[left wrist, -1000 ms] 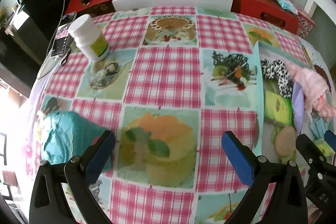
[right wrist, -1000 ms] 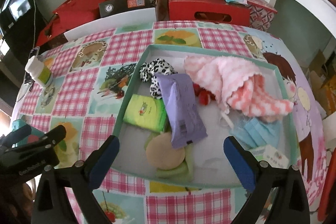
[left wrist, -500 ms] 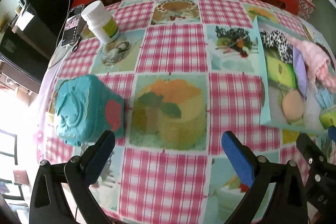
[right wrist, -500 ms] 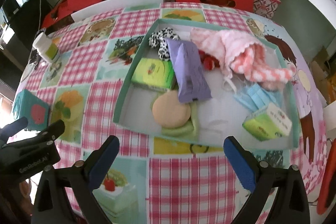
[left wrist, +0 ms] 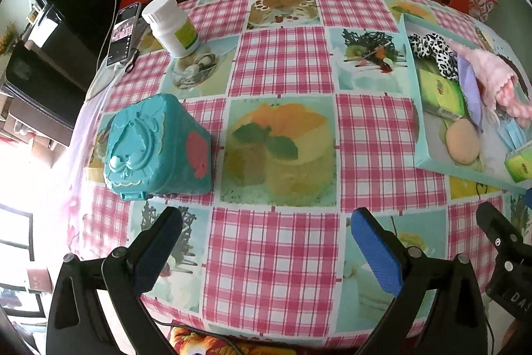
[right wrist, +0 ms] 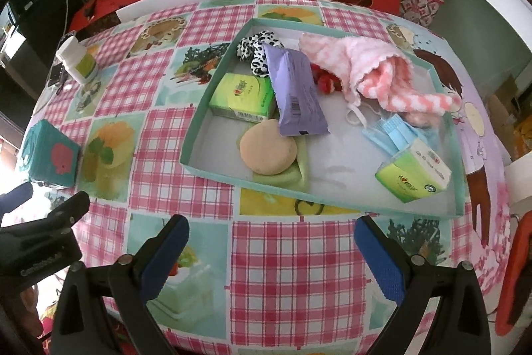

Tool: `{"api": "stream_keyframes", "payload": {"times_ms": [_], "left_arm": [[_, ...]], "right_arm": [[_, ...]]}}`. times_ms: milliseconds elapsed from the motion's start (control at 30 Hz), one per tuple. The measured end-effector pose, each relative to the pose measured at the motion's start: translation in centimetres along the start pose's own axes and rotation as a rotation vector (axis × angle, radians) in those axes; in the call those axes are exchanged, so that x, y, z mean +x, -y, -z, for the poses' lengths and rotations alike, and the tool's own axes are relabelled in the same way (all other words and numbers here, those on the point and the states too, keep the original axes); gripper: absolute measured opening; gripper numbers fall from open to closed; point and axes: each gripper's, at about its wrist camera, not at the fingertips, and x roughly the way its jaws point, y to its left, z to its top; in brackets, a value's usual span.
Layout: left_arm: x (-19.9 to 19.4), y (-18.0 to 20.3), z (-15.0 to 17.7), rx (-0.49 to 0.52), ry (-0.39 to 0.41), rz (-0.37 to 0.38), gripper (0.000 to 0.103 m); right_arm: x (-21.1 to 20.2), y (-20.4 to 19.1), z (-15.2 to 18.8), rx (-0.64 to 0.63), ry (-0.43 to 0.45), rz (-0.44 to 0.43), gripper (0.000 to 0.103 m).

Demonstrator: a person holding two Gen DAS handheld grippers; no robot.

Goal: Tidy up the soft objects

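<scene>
The soft objects are gathered in a shallow teal tray point(right wrist: 192, 144) on the checked tablecloth point(right wrist: 292, 258): a pink fluffy cloth point(right wrist: 359, 62), a purple packet point(right wrist: 294, 92), 2 green tissue packs point(right wrist: 242, 93) point(right wrist: 414, 173), a round tan puff point(right wrist: 267, 152), blue face masks point(right wrist: 389, 135) and a spotted scrunchie point(right wrist: 256, 47). A teal box point(left wrist: 156, 145) is seen well apart, left of the tray, with a white bottle point(left wrist: 173, 27) beyond it. The left gripper point(left wrist: 266, 242) and right gripper point(right wrist: 271, 250) are held spread wide above the cloth's near edge, nothing grasped.
</scene>
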Motion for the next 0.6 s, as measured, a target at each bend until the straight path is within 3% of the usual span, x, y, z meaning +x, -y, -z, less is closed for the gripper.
{"api": "stream_keyframes", "payload": {"times_ms": [600], "left_arm": [[0.0, -0.5, 0.2, 0.001, -0.040, 0.013, 0.101]], "right_arm": [[-0.1, -1.1, -0.1, -0.038, -0.005, -0.008, 0.101]]}}
